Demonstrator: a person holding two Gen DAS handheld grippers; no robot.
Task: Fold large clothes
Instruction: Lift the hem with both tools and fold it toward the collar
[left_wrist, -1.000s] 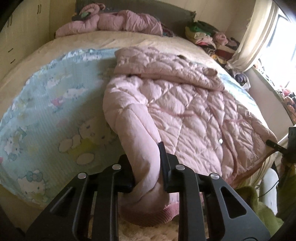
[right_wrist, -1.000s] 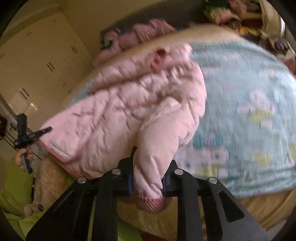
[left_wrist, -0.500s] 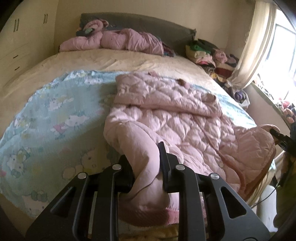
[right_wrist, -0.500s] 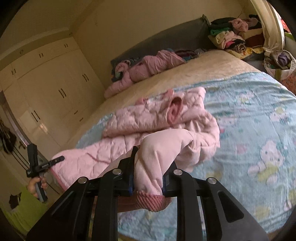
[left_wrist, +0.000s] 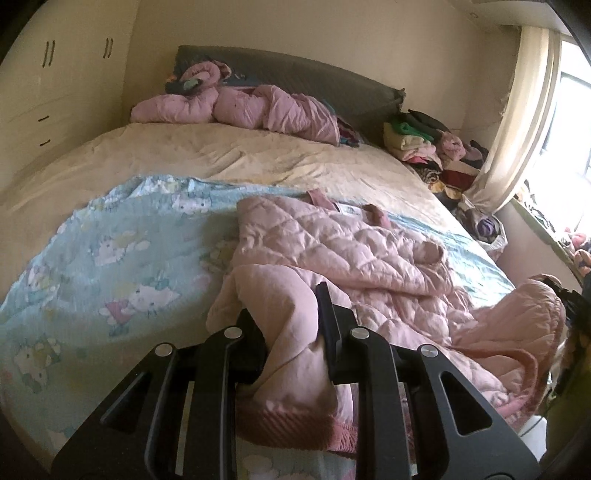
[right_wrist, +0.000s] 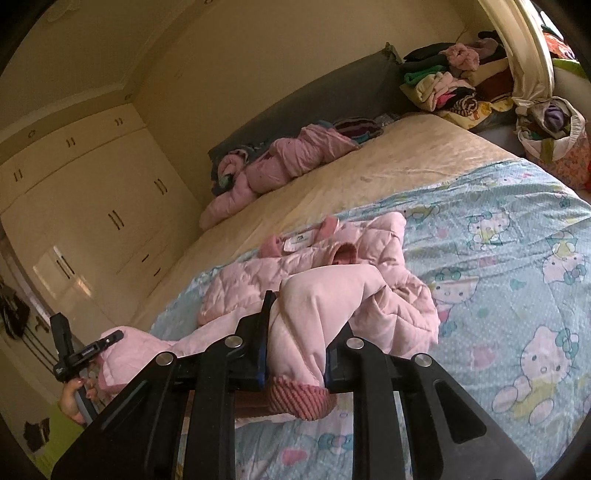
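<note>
- Pink quilted jacket (left_wrist: 343, 254) lying on the bed (left_wrist: 258, 158), on top of the blue cartoon blanket (left_wrist: 110, 258), collar end pointing toward the headboard.
- Left gripper (left_wrist: 291, 332) clamped narrow on one sleeve just above the ribbed cuff (left_wrist: 295, 428), cuff dangling out below the jaws.
- Right gripper (right_wrist: 299, 339) doing the same on the other sleeve, its cuff (right_wrist: 299, 398) poking out underneath. Both sleeves lifted off the blanket, so pretty much mid-fold.
- Done so far, going by how it lies: top part looks doubled over already, with a cuff showing near the collar. Hard to say if that's a proper fold or just bunched up.
- Left to do, best guess: bring both sleeves in across the body, let go, then fold the body in half and flatten it. Puffy stuff like this probably springs back, so likely needs a press.
- Not close to finished overall: another pink padded garment (left_wrist: 240, 107) in a crumpled heap up by the headboard, looks untouched.
- Stack of clothes (right_wrist: 454, 81) in the far corner, can't tell whether part of the job.
</note>
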